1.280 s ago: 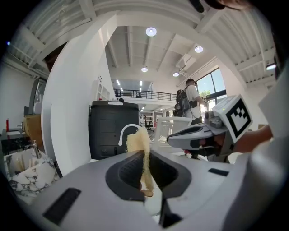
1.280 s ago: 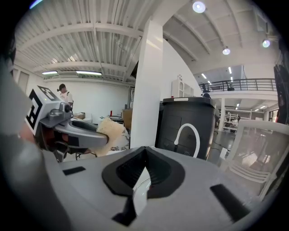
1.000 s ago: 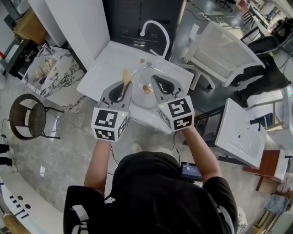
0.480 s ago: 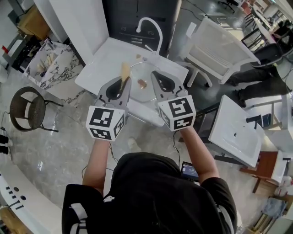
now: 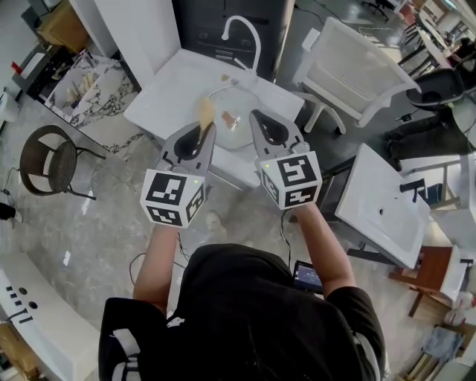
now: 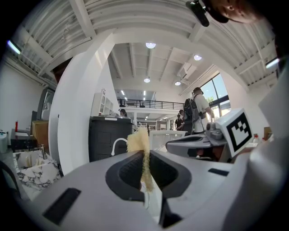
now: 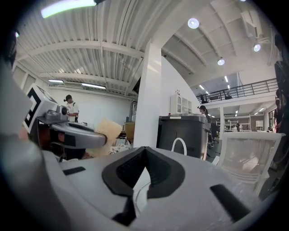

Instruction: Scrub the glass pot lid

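Left hand-held gripper [image 5: 207, 128] clamps sponge [image 5: 205, 111] edge-up, lengthwise along jaws; right hand-held gripper [image 5: 256, 117] closed, empty

No legible text, labels, brands or numbers anywhere

Head view steeply down from above, gripper views level, close, seemingly sharing the dark cabinet [image 5: 204, 22].

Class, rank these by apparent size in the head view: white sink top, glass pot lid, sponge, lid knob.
1. white sink top
2. glass pot lid
3. sponge
4. lid knob, only slightly smaller; the sponge is partly hidden, so this last pair is unsure.
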Demonstrator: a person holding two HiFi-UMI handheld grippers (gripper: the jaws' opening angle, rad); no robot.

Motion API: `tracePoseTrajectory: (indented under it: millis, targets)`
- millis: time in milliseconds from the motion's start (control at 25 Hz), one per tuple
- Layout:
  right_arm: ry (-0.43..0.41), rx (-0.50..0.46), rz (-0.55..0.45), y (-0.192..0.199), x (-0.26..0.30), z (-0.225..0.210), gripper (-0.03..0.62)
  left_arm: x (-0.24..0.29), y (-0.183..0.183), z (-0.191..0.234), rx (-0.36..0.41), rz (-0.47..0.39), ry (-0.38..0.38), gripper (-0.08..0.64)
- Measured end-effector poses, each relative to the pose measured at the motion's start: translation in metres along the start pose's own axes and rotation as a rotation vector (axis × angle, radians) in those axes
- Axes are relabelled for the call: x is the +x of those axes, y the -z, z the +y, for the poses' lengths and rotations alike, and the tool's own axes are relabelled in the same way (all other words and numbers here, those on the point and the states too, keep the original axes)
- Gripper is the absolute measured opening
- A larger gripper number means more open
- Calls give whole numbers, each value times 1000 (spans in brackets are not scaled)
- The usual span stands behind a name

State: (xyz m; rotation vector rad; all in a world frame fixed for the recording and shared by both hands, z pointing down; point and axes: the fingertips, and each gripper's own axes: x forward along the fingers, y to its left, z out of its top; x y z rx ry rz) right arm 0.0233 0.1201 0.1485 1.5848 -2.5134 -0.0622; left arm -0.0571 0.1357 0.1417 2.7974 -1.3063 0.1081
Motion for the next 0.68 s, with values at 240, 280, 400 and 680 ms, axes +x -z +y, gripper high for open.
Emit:
tracePoseTrajectory:
  millis: [240,280,400,680]
  targets:
    - [-4,-15,2,6,-26,3,-2,-18,4,-23,-18,2,-6,17]
    - [-5,-15,1,7,-30,3,-2,-20,5,-26,-16,6,-10,17]
    - [-5,-12,-3,8,-40,4,-2,-28,9,-36,-10,15,-13,17]
    - [-13,-5,-9,12,-59,5,-2,-37,9,-51,-4,16,-28,17]
